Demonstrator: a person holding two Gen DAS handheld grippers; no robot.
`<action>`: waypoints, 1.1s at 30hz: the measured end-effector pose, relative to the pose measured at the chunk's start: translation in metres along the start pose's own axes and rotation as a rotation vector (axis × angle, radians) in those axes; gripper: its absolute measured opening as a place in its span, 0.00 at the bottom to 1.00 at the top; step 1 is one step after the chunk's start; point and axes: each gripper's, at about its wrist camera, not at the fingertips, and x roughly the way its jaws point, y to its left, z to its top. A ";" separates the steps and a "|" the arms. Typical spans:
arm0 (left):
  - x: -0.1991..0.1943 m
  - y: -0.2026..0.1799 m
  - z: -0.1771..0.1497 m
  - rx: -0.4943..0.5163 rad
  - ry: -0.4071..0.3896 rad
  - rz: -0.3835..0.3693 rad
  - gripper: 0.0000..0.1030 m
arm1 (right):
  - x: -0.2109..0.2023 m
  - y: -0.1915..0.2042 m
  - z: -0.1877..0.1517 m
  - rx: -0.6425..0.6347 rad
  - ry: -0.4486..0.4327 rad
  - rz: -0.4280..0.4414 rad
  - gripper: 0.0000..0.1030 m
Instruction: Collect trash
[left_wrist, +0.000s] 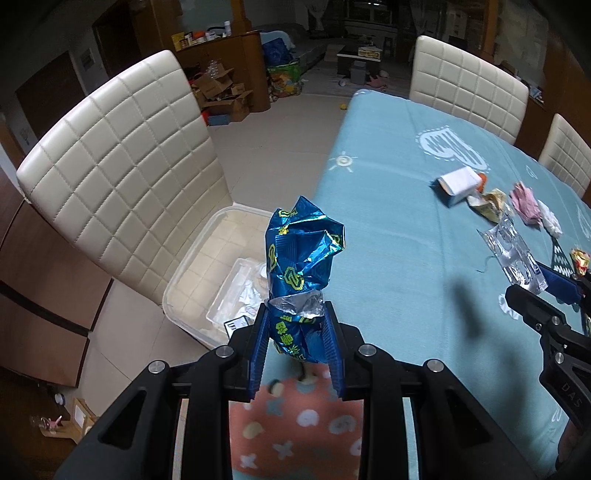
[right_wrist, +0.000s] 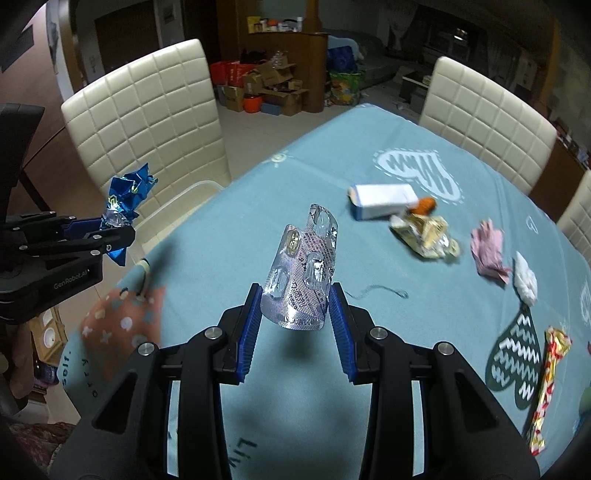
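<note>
Blue wrapper (left_wrist: 301, 273), one; chairs, three.

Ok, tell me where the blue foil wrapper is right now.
The blue foil wrapper is clamped in the left gripper, held up at the table's left edge, above the clear plastic bin on the floor beside the cream chair.

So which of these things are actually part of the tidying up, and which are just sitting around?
Part of the job:
- blue foil wrapper in the left gripper
- silver blister pack in the right gripper
- clear plastic bin on the floor
- white carton, gold wrapper, pink paper, white tissue, red-and-yellow wrapper

Just there:
- cream chairs
- teal tablecloth
- cardboard boxes
</note>
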 end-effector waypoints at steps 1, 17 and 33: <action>0.002 0.004 0.002 -0.005 0.001 0.006 0.27 | 0.003 0.006 0.007 -0.016 -0.003 0.007 0.38; 0.046 0.070 0.045 -0.073 0.018 0.077 0.27 | 0.054 0.078 0.084 -0.182 -0.024 0.109 0.37; 0.087 0.109 0.065 -0.148 0.060 0.106 0.28 | 0.099 0.055 0.116 -0.123 0.044 0.108 0.20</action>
